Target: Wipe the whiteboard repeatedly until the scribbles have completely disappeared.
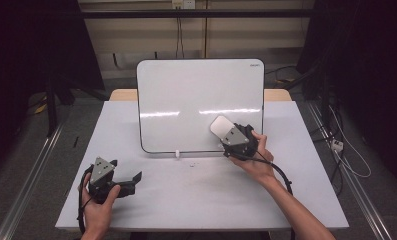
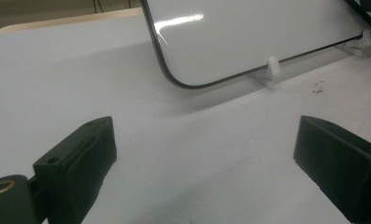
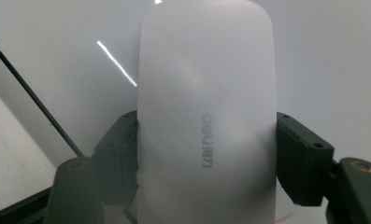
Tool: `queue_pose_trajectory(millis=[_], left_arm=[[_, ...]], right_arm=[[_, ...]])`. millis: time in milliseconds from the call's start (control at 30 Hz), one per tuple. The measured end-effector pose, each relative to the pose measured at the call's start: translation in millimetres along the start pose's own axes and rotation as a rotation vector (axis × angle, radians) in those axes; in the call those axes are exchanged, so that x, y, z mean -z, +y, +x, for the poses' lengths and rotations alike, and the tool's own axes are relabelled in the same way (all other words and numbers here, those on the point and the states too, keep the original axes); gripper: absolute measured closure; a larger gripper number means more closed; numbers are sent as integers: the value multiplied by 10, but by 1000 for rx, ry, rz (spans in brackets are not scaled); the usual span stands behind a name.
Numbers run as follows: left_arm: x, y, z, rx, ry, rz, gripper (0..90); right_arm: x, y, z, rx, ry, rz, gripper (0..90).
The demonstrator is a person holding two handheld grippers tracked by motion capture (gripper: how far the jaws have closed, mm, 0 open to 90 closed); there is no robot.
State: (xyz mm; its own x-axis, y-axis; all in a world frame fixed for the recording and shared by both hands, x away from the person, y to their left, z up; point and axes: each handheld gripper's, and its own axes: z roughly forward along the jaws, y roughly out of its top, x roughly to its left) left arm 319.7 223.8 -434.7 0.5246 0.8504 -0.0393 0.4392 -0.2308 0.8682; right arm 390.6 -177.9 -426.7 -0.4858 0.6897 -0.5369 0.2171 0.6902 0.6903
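Whiteboards: one whiteboard, standing at my 12 o'clock.
Erasers: one eraser, clamped in my right gripper.
Left gripper: jaws spread, nothing between them.

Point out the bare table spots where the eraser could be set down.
Bare table runs between the left gripper and the right gripper holding the eraser; also left of the whiteboard. Crowded along the whiteboard's bottom edge by its white clips.
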Motion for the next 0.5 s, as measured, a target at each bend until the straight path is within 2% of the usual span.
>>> queue_pose_trajectory(millis=[100, 267, 500], left_arm=[[1, -1, 6, 8, -4, 1, 59], [5, -1, 10, 10, -2, -1, 59], [6, 4, 6, 4, -1, 0, 59]], right_arm=[[1, -27, -70, -10, 3, 0, 316], [23, -68, -333, -98, -40, 4, 316], [3, 13, -645, -162, -70, 4, 316]])
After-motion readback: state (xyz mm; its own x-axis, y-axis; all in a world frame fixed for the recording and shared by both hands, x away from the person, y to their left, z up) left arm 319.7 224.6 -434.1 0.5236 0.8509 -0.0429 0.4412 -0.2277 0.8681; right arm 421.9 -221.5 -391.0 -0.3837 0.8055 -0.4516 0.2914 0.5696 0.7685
